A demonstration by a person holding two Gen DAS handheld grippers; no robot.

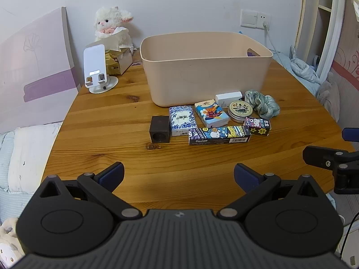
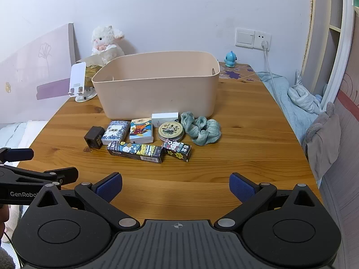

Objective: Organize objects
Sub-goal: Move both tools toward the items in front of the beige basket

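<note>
A beige plastic bin (image 1: 205, 67) (image 2: 157, 83) stands at the back of the wooden table (image 1: 112, 116) (image 2: 246, 123). In front of it lie a dark cube (image 1: 159, 129) (image 2: 94, 137), a blue-white pack (image 1: 182, 120) (image 2: 115, 132), a colourful tissue pack (image 1: 211, 113) (image 2: 141, 130), a white box (image 1: 228, 98) (image 2: 165, 117), a round tin (image 1: 240, 111) (image 2: 171, 130), a green scrunchie (image 1: 261, 104) (image 2: 200, 130), a long cartoon box (image 1: 219, 135) (image 2: 135, 151) and a short cartoon box (image 1: 257, 126) (image 2: 177, 150). My left gripper (image 1: 178, 174) and right gripper (image 2: 176, 185) hover open and empty near the table's front edge.
A white phone stand (image 1: 98, 69) (image 2: 79, 85), a tissue box (image 1: 119, 59) and a plush lamb (image 1: 112, 25) (image 2: 106, 42) sit at the back left. A small blue figurine (image 2: 231, 58) stands at the back right. Bedding lies to the right of the table.
</note>
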